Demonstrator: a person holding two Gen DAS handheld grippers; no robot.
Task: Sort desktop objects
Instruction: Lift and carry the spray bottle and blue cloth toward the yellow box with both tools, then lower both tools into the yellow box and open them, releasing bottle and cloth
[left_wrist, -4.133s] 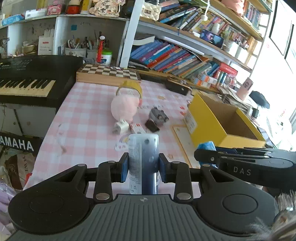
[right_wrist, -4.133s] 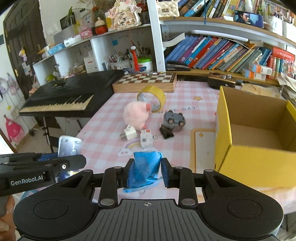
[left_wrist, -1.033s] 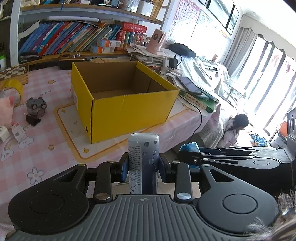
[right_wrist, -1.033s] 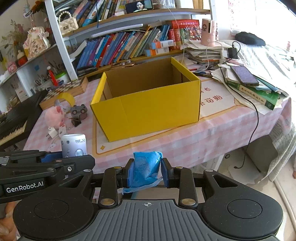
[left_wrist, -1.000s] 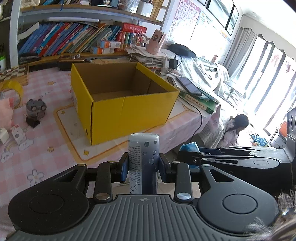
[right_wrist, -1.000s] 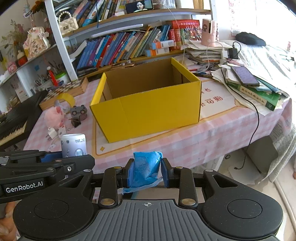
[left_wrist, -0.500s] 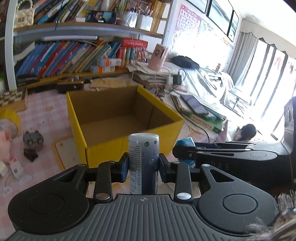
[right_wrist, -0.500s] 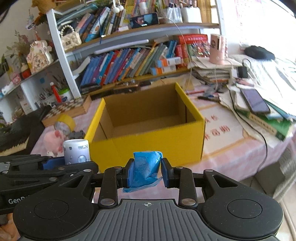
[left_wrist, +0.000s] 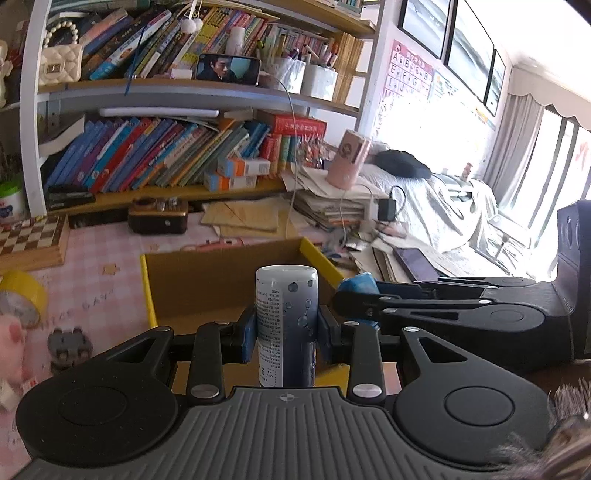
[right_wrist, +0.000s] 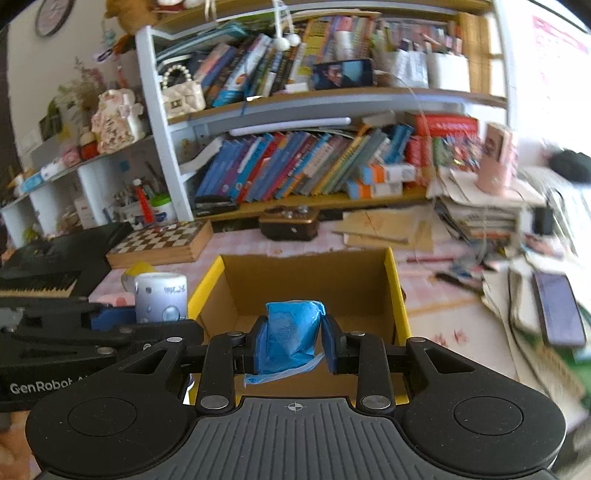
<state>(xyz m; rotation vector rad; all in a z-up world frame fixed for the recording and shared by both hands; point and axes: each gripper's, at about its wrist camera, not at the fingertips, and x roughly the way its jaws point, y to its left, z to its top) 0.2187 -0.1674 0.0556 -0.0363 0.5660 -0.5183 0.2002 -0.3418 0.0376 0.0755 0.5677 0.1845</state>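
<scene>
My left gripper (left_wrist: 286, 334) is shut on an upright grey-blue spray can (left_wrist: 286, 317), held above the near wall of the open yellow cardboard box (left_wrist: 221, 280). My right gripper (right_wrist: 291, 345) is shut on a crumpled blue packet (right_wrist: 290, 334), held over the box's near edge (right_wrist: 391, 291). The can (right_wrist: 160, 297) and left gripper show at the left of the right wrist view. The blue packet (left_wrist: 356, 286) and right gripper show at the right of the left wrist view. The box inside shows bare cardboard.
On the pink checked tablecloth left of the box lie a yellow tape roll (left_wrist: 22, 295), a pink plush (left_wrist: 14, 339) and a small grey toy car (left_wrist: 68, 345). A chessboard box (right_wrist: 162, 243), a keyboard (right_wrist: 44, 266), bookshelves and paper stacks (right_wrist: 480, 218) surround it.
Both grippers have risen and moved forward toward the box, so they now stand over its near edge. Both keep hold of their objects.
</scene>
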